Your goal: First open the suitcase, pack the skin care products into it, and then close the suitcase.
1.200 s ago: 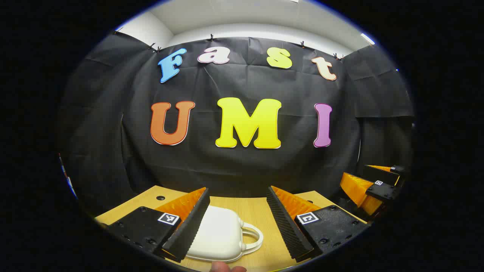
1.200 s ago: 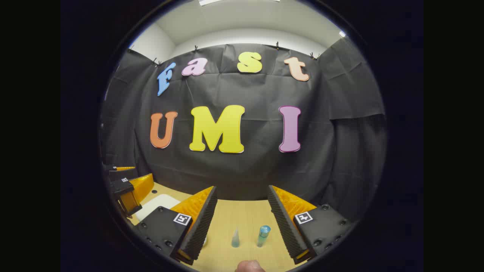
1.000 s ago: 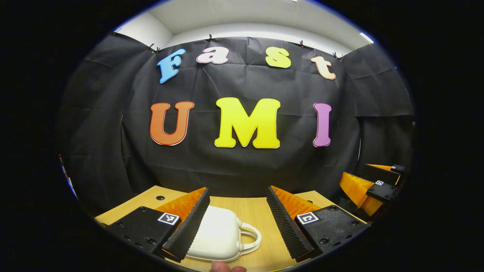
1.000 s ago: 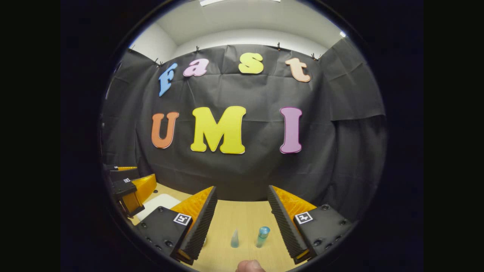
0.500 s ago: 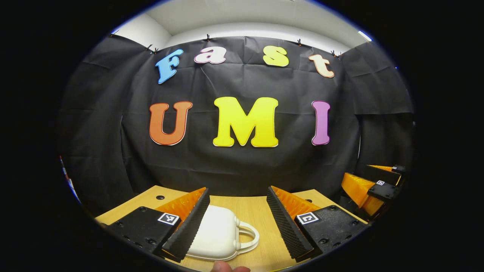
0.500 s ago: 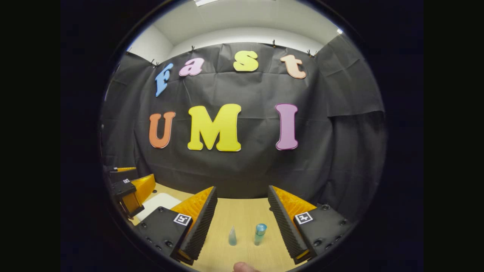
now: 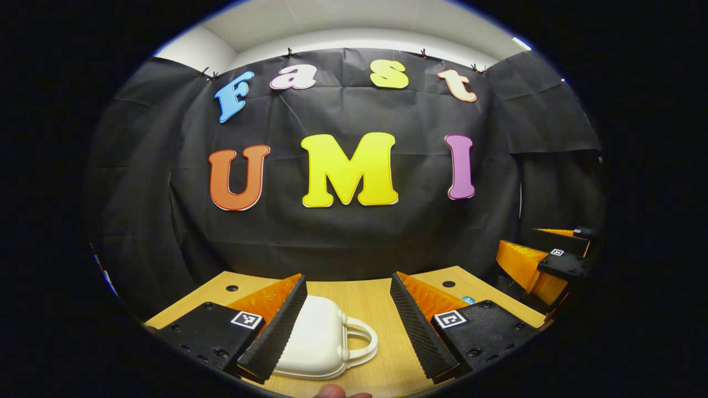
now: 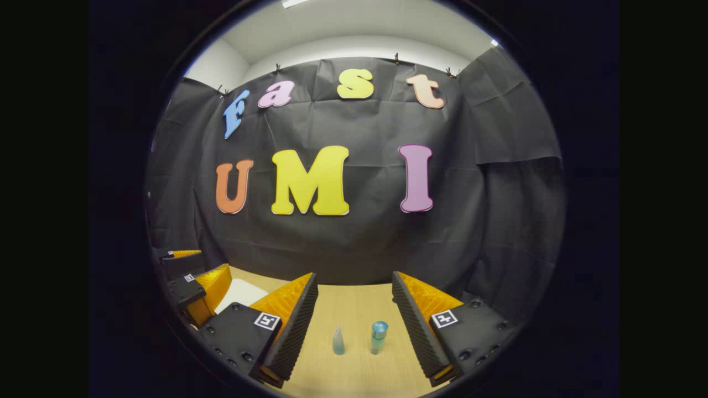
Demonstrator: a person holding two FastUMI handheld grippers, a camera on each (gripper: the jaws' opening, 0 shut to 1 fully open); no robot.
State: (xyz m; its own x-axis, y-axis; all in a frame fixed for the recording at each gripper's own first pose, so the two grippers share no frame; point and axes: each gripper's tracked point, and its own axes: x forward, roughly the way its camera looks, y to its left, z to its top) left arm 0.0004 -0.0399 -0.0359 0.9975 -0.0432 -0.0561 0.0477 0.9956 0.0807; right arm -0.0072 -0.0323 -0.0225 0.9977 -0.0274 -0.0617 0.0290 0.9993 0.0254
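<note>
Suitcase (image 7: 318, 337) closed, unopened; two bottles (image 8: 379, 337) right of suitcase, unpacked. Left gripper (image 7: 348, 326), right gripper (image 8: 354, 326) wide, empty.

Wooden table (image 7: 376, 301) (two holes), black cloth wall (image 7: 343, 243).

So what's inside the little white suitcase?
You can't tell. The white suitcase lies shut on the wooden table, so its inside is covered. The two small bottles stand outside it on the table, between the right tool's open fingers.
</note>
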